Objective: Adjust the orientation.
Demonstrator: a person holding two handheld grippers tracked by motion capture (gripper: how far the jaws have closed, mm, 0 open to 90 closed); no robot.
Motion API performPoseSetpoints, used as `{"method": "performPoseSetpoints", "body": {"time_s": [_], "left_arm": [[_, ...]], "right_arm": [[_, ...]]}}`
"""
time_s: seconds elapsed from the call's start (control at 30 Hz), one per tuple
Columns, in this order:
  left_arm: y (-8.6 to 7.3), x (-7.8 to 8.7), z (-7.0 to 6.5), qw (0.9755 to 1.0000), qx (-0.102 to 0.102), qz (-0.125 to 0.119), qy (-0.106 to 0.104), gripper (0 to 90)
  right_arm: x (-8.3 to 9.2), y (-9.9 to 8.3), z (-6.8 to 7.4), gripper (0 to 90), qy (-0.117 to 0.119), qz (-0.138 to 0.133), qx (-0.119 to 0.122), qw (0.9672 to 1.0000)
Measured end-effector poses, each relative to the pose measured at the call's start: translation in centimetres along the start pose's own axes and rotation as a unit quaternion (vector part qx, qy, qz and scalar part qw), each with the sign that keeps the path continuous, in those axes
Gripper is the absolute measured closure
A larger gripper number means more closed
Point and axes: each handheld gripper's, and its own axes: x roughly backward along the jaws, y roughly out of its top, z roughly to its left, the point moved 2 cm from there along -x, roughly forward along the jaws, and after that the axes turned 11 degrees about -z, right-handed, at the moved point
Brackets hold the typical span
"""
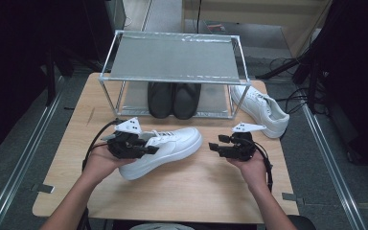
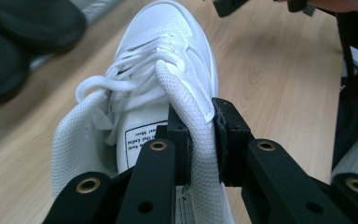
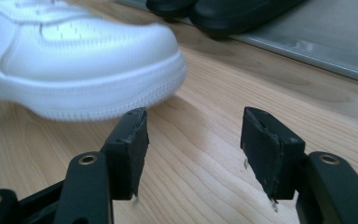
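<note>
On the wooden desk (image 1: 182, 187), a white leather sneaker (image 1: 165, 148) is gripped at its mesh collar by the left tongs (image 2: 200, 135); shelving on the metal rack (image 1: 172, 60) remains, and the right tongs (image 3: 193, 140) are spread, empty.

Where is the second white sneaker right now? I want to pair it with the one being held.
In the high view the second white sneaker lies at the table's far right, just beside the metal rack's right leg.

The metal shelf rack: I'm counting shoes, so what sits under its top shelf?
Under the metal shelf rack a pair of black shoes stands side by side, toes forward. The top shelf covers their heels.
</note>
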Motion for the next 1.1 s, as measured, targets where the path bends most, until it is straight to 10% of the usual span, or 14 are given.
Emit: {"method": "performPoseSetpoints", "body": {"time_s": [0.4, 1.1], "left_arm": [[-1.3, -3.4, -1.1, 0.9979, 0.014, 0.028, -0.056, 78.7], [-2.2, -2.7, -0.5, 0.9980, 0.023, 0.027, -0.052, 56.9]], "right_arm": [[0.8, -0.3, -0.1, 42.6, -0.010, -0.002, -0.004, 0.9999], [0.5, -0.3, 0.7, 42.6, -0.001, 0.001, 0.009, 1.0000]]}}
